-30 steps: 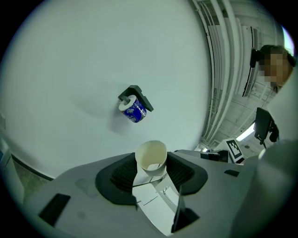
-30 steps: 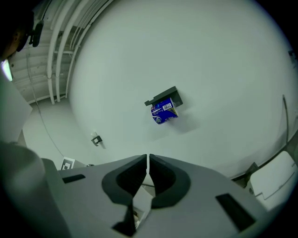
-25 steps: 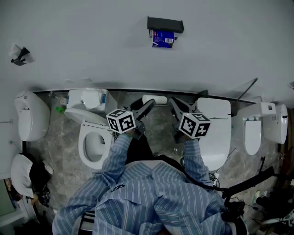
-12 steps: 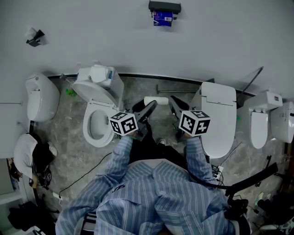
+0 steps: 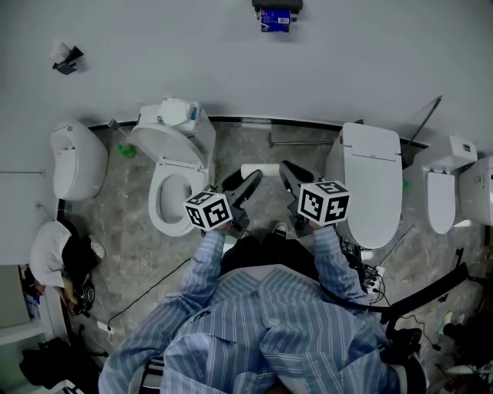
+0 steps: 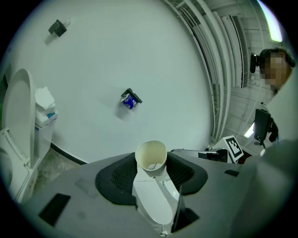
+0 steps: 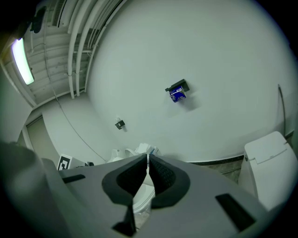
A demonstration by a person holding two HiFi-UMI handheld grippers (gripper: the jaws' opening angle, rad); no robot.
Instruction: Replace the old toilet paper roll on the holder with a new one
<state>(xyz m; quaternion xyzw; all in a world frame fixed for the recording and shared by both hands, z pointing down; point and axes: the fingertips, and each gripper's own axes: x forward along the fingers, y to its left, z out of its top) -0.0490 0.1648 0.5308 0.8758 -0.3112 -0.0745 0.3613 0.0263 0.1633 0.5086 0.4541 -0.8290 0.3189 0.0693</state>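
Note:
An empty cream cardboard tube (image 6: 151,155) sits between the pads of my left gripper (image 6: 151,163), which is shut on it and points level at the white wall. From the head view the tube (image 5: 262,169) lies crosswise at the left gripper's (image 5: 254,177) tip. My right gripper (image 5: 283,168) is beside it, its jaws closed together with nothing between them (image 7: 148,159). High on the wall hangs a black holder (image 5: 277,6) with a blue pack under it, also seen as the holder (image 6: 132,98) and the holder (image 7: 177,90).
An open toilet (image 5: 176,192) stands to the left and a closed one (image 5: 372,185) to the right, with more fixtures (image 5: 75,158) beyond. A second small black wall fitting (image 5: 68,58) is far left. A cable (image 5: 146,292) runs over the marble floor.
Both grippers have drawn back from the wall together, the tube still in the left one. The toilets and skirting now lie farther ahead of the grippers.

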